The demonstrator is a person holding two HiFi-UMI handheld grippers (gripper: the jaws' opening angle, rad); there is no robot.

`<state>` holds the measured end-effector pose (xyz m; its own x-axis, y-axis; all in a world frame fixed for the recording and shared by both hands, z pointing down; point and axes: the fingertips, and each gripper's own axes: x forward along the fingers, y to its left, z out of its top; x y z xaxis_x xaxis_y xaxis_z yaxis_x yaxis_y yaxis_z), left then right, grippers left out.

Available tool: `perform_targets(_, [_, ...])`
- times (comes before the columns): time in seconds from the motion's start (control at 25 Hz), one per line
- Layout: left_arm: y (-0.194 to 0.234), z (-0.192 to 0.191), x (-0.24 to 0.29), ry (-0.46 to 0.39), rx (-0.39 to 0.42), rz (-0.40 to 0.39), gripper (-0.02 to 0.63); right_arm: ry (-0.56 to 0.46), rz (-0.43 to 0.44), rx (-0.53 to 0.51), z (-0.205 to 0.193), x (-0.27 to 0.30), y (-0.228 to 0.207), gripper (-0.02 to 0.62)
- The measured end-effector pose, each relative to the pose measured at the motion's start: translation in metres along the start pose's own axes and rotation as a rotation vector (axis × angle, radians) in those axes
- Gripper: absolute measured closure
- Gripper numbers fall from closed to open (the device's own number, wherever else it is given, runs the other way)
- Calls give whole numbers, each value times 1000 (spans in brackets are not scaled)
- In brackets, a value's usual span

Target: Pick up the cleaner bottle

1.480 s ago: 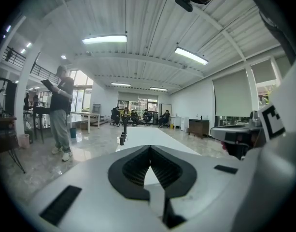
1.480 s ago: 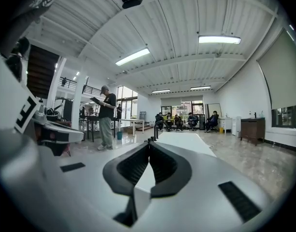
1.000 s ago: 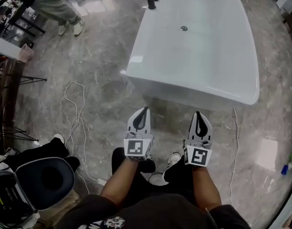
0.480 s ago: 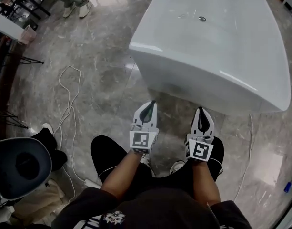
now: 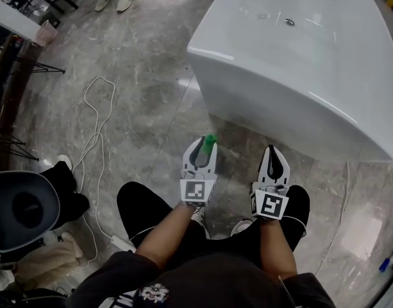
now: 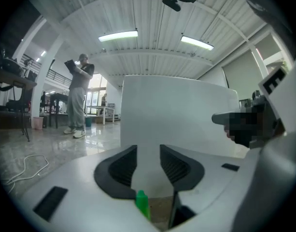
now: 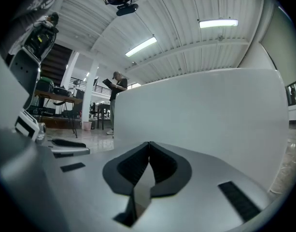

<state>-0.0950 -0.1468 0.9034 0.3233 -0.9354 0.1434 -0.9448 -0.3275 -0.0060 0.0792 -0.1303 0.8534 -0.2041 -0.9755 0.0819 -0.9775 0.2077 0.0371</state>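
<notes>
I can't find a whole cleaner bottle in any view. What I do get is a small green piece (image 6: 142, 204) whose lower part is cut off by the gripper body in the left gripper view. In the head view it's only a bright green speck, so I can't say whether it is the bottle's top or something else. A thin blue and green thing (image 5: 388, 262) lies on the floor well off to the right of the white tub (image 5: 299, 63). It's clipped by the frame edge and too small for me to read. The tub's far end runs out of the head view, and from both gripper views its side wall fills most of what lies ahead. The green piece is plain, glossy green, narrower at the top than below, like a capped neck, and I can see no label. It sits near the tub's side wall, at its near end, low in the gap between the jaws of the left gripper (image 5: 206, 146). Those jaws have just been opening and stand partly apart. The dark pads (image 6: 119, 167) aren't touching the green piece, so that gripper has hold of nothing. The right gripper (image 7: 148, 144) points at the same tub wall, jaws pressed together and empty, and the green piece is off to its left.
</notes>
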Motion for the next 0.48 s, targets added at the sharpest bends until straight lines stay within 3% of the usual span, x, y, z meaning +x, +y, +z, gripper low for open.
perform_targets(0.04, [0,-11,0,8,16,6,436,5,6,9,-5,1,1,578])
perform_targets(0.16, [3,-53,3,72,20,17,333,11,30,34,-14,7,8,578])
perform_targets(0.48, [18,-162,25,229,25,35,316,25,95,38,-28,6,30,578])
